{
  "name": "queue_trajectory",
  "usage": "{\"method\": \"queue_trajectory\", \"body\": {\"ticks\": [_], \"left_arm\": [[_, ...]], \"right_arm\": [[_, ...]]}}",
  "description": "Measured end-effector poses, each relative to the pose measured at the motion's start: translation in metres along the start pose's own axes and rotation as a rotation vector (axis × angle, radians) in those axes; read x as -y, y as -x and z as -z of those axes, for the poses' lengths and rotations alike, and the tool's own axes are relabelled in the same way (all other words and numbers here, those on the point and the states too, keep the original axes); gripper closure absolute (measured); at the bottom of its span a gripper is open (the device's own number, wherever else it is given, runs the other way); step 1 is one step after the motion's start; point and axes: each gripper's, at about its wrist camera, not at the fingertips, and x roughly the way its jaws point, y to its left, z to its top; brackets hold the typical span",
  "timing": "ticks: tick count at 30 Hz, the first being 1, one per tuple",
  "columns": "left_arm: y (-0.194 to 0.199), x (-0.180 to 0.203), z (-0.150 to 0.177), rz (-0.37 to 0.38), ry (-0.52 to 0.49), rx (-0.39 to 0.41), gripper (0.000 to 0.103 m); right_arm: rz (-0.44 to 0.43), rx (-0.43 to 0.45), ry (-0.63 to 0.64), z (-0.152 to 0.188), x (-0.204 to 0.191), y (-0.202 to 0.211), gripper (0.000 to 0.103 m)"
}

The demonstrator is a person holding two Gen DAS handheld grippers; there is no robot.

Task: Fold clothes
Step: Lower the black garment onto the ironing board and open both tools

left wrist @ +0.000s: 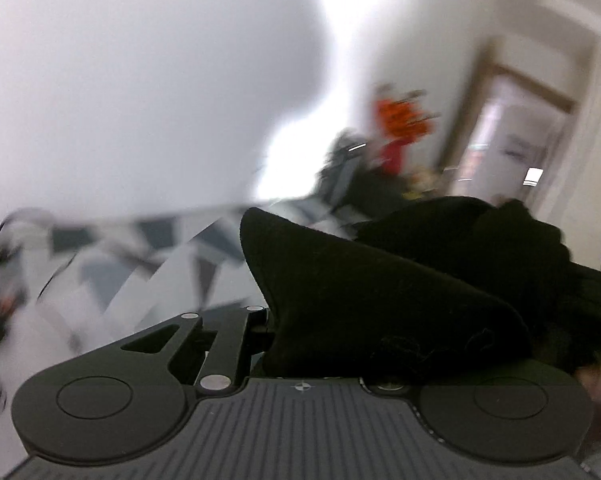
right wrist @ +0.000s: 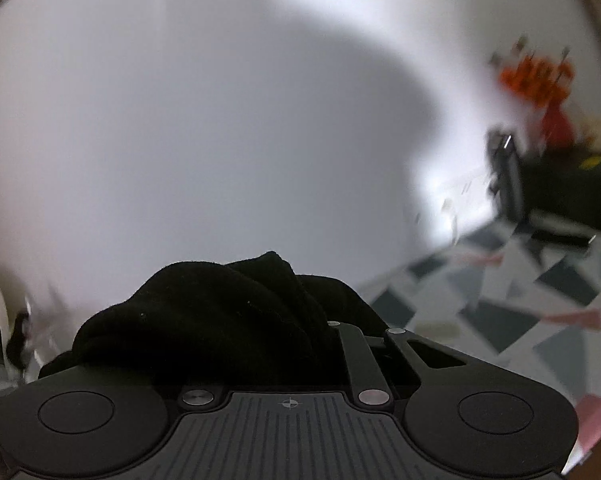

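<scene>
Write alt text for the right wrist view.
A bunched black garment fills the right gripper and hides its fingertips. Behind it is a white wall with a broad shadow; at right, blurred, a bedcover with grey, white and pink triangles, and orange flowers in a red vase.

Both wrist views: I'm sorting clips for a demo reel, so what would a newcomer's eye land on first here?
The black garment dominates, bunched over the left gripper low in the left wrist view and likewise heaped over the right gripper; the fingertips are buried, so the grip itself is hidden. Next comes the blurred orange and red object against the white wall at the right. Below it spreads the geometric grey, white and pink bedspread.
</scene>
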Motion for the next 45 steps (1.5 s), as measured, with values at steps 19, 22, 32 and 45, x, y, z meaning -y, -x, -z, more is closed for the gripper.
{"method": "queue_trajectory", "body": {"ticks": [19, 22, 32, 45], "left_arm": [[-0.295, -0.010, 0.011, -0.561, 0.341, -0.207, 0.086], [-0.314, 0.003, 0.025, -0.583, 0.323, -0.288, 0.086], [-0.323, 0.031, 0.031, -0.668, 0.139, -0.365, 0.067], [-0.257, 0.008, 0.037, -0.414, 0.111, -0.290, 0.027]], "right_arm": [[0.073, -0.354, 0.163, -0.041, 0.266, -0.238, 0.093], [0.073, -0.427, 0.201, -0.022, 0.285, -0.243, 0.093], [0.118, -0.485, 0.391, 0.012, 0.285, -0.229, 0.086], [0.452, -0.480, 0.380, 0.021, 0.253, -0.173, 0.028]]}}
